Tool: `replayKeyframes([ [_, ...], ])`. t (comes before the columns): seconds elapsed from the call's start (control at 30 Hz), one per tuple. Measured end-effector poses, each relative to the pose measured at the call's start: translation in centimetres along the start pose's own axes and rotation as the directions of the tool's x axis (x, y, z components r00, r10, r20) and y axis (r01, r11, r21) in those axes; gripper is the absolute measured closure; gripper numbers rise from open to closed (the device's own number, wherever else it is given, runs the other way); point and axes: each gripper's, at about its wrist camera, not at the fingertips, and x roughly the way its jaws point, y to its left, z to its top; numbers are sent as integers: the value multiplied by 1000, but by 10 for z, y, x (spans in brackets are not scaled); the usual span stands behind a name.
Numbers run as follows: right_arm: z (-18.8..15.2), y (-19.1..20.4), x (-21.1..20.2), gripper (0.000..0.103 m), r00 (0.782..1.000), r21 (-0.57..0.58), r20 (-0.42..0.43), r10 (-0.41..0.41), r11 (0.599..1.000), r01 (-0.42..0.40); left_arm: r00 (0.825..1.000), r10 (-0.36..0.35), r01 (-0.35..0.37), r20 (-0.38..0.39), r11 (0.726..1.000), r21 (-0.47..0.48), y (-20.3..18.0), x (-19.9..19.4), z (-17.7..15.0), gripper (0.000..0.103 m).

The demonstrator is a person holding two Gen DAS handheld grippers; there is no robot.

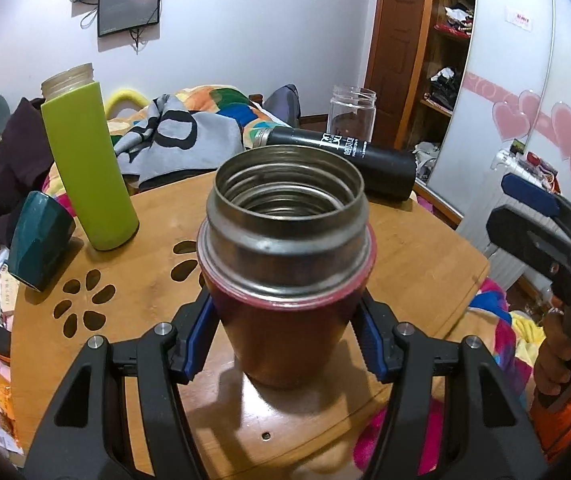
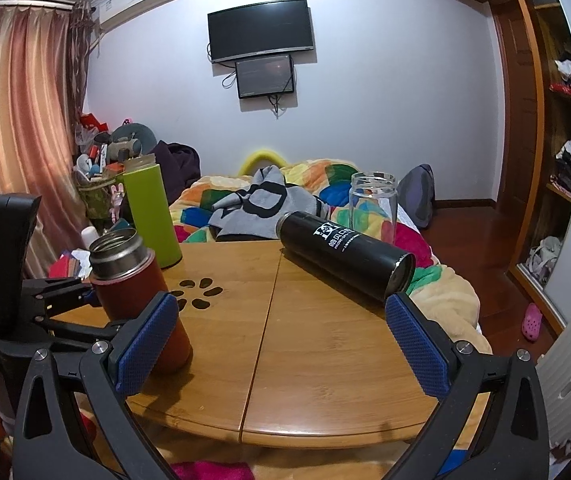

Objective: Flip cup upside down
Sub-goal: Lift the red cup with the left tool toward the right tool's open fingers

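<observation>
A red cup (image 1: 285, 332) with a steel threaded mouth stands upright, mouth up, on the round wooden table (image 1: 425, 256). My left gripper (image 1: 285, 344) is shut on its red body, a blue pad on each side. The cup also shows in the right wrist view (image 2: 137, 292) at the table's left, with the left gripper (image 2: 73, 304) reaching it from the left. My right gripper (image 2: 281, 344) is open and empty above the table's near edge, to the right of the cup.
A black flask (image 2: 345, 256) lies on its side at the table's far right. A green bottle (image 1: 89, 164) stands at the far left, a dark teal cup (image 1: 37, 236) beside it. A clear glass jar (image 2: 373, 204) stands behind the table. A cluttered bed (image 2: 313, 184) lies beyond.
</observation>
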Motion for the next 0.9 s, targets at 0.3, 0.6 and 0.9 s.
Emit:
replayKeyframes([
  [0.3, -11, 17, 17, 0, 998, -46, -28, 52, 998, -53, 992, -16, 21, 129, 999, -36, 16, -52, -13, 35],
  [0.6, -38, 67, 56, 0, 973, -147, -115, 201, 965, -217, 980, 103, -77, 170, 985, -152, 71, -62, -18, 35],
  [0.9, -46, 83, 87, 28, 948, -156, -199, 249, 947, -282, 988, 77, -54, 136, 985, -162, 86, -20, -15, 80],
])
